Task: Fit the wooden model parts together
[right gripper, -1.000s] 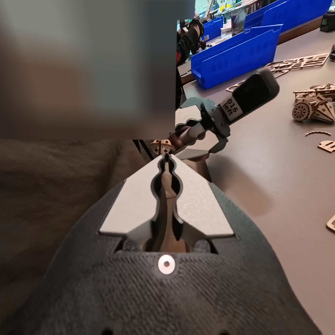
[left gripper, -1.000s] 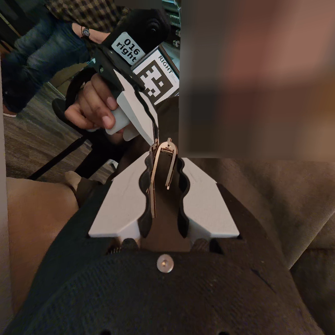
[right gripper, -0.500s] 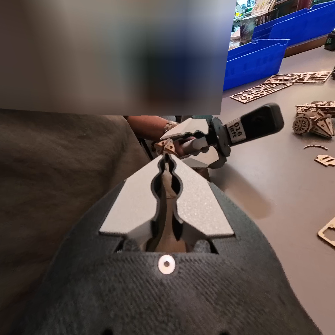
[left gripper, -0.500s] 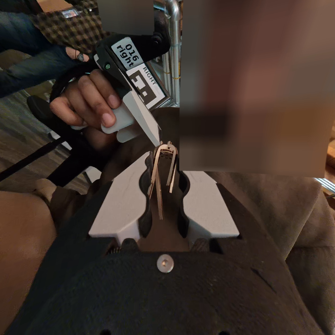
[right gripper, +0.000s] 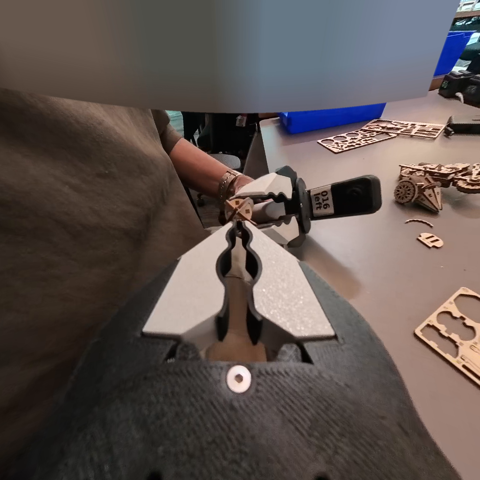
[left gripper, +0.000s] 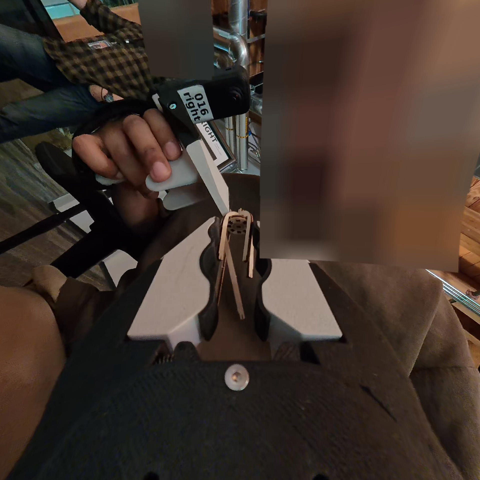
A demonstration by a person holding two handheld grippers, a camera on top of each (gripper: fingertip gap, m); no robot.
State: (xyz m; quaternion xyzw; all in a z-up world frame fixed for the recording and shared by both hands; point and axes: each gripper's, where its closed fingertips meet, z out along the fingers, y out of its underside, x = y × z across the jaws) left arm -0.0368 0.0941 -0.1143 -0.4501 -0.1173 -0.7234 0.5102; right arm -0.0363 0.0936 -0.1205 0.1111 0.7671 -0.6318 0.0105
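Left wrist view: left claw (left gripper: 235, 231) clamps wooden assembly (left gripper: 235, 242); closed right claw (left gripper: 225, 211) touches it.

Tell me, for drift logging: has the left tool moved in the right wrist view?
Yes. The left tool, holding the wooden part, has tilted down: its rear end, earlier above the assembled model, now sits level with it.

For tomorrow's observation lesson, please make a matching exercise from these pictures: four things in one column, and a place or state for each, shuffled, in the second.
Things
1. wooden assembly
2. right gripper
3. finished wooden model
4. blue bin

Places or states
A. stands on the table, beyond the loose small pieces
B. held between the left gripper's fingers
C. at the table's far edge
D. tips closed against the assembly's end

Pairs: 1-B, 2-D, 3-A, 4-C
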